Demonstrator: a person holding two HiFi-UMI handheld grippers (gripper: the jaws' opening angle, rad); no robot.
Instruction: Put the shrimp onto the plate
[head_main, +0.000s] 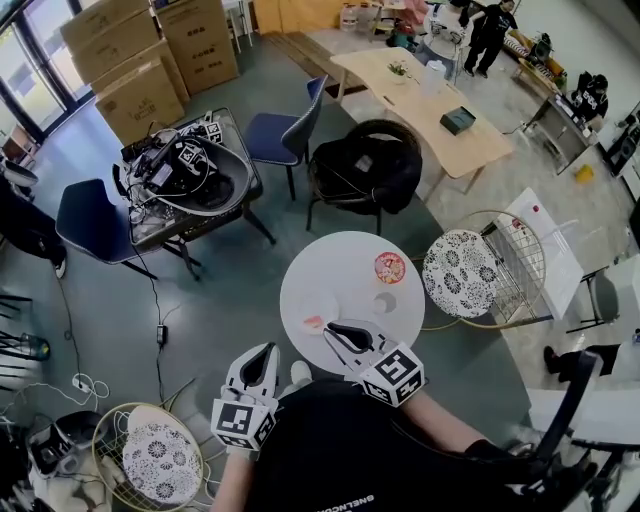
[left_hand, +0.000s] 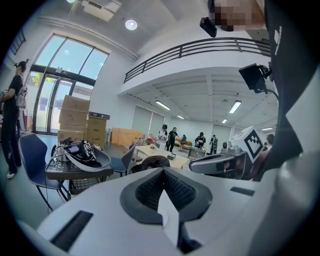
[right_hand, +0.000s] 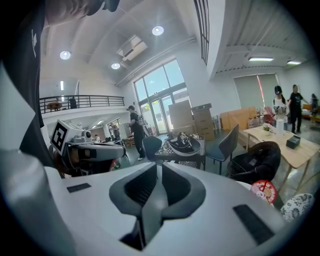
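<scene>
A small pink-orange shrimp (head_main: 313, 323) lies at the near left of the round white table (head_main: 350, 255). It is at the edge of a faint white plate (head_main: 322, 307); whether it rests on the plate I cannot tell. My right gripper (head_main: 334, 329) hovers over the table's near edge just right of the shrimp, shut and holding nothing. My left gripper (head_main: 268, 351) hangs off the table at its near left, also shut and empty. In the left gripper view the jaws (left_hand: 162, 175) point out over the room, with the right gripper (left_hand: 220, 162) beside them. The right gripper view shows its own shut jaws (right_hand: 159, 172).
A red-lidded cup (head_main: 389, 267) and a small pale dish (head_main: 385, 302) stand on the table's right half. A patterned wire chair (head_main: 462, 273) is at the right and another (head_main: 160, 458) at the near left. A black chair (head_main: 362, 172) stands behind the table.
</scene>
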